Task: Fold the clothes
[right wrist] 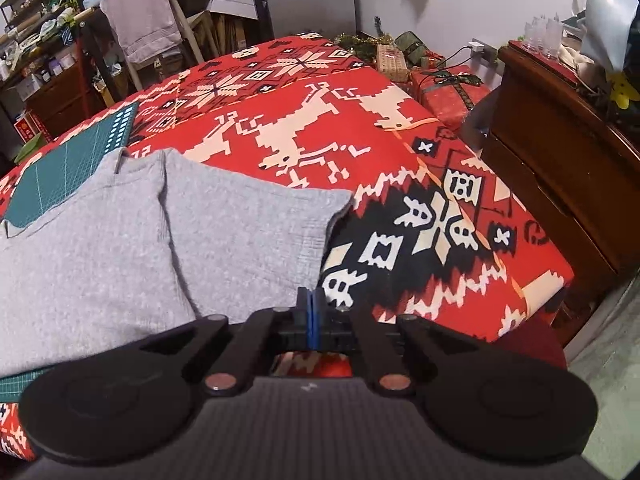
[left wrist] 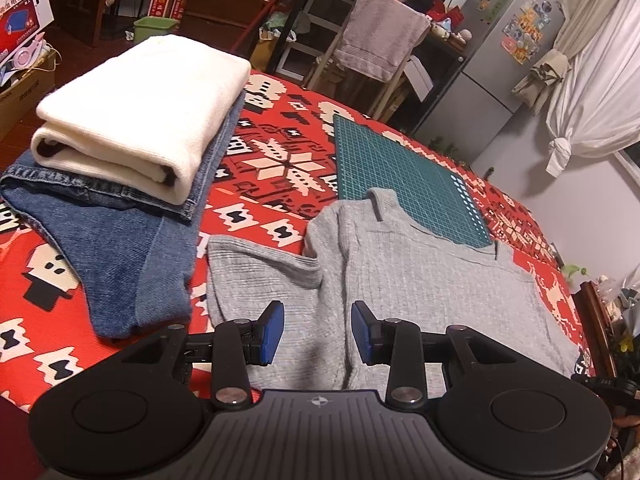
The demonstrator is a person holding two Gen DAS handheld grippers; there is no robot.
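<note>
Across a tabletop [left wrist: 280, 128] draped in a red patterned cloth, a grey sweater [left wrist: 420, 264] lies spread flat, its collar over a green cutting mat [left wrist: 400, 168], probably so the folds can be squared. One sleeve [left wrist: 256, 272] is laid out toward the left; the other sleeve [right wrist: 248, 232] lies beside the body. Left of it, a folded cream garment [left wrist: 136, 112] sits on folded jeans [left wrist: 132, 256], a finished-looking stack kept clear of the working area. Left gripper [left wrist: 318, 334] hovers above the sweater, fingers apart and empty. Right gripper [right wrist: 312, 312] sits at the sweater's right edge, fingers closed; whether they pinch fabric is hidden. A wooden cabinet [right wrist: 560, 168] crowds the right side.
</note>
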